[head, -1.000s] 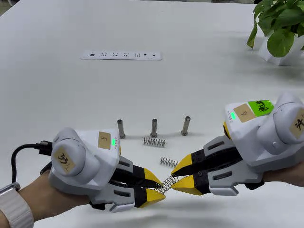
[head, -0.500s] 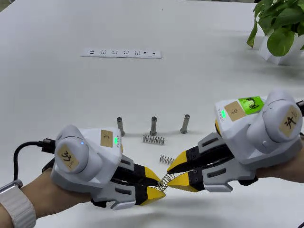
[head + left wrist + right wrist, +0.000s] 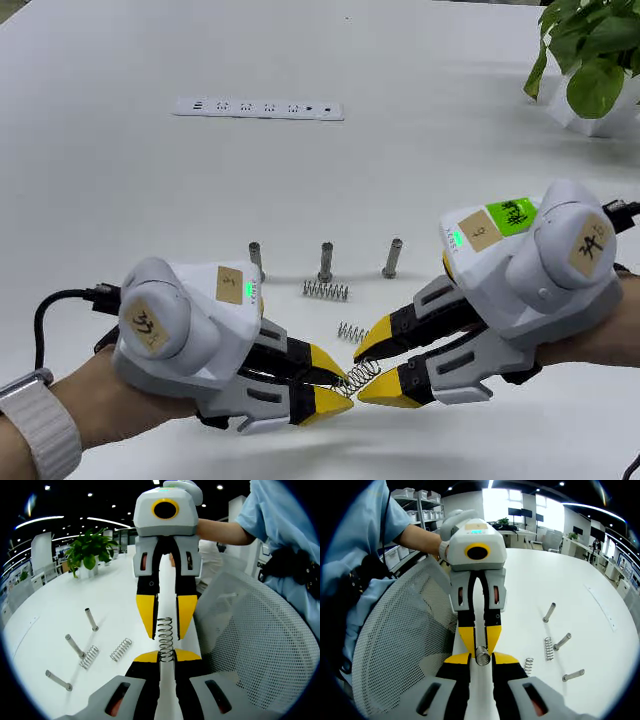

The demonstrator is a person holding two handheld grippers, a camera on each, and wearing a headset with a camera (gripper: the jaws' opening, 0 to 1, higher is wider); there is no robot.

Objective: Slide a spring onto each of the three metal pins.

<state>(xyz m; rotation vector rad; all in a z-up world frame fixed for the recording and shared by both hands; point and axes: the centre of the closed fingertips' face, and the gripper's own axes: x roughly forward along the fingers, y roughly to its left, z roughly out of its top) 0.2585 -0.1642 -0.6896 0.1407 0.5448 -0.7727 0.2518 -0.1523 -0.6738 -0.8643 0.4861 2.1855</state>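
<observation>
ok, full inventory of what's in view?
metal pins: 3, grey, upright, mid-table
loose springs: 2, silver, lying before the pins
held spring: 1, silver, between gripper tips
power strip: 1, white, far side
plant: 1, green, far right
table: 1, white, under everything
mesh chair: 1, white, by table edge
left hand-held gripper: 1, white-black-yellow, shut on held spring
right hand-held gripper: 1, same colours, jaws around held spring

Hidden or unclear
Buried between the tips of the left gripper point(image 3: 166, 655): one end of the spring point(image 3: 165, 636). Unclear at the right gripper point(image 3: 481, 657) (touching or just beside). Cropped: the plant point(image 3: 590, 50).
</observation>
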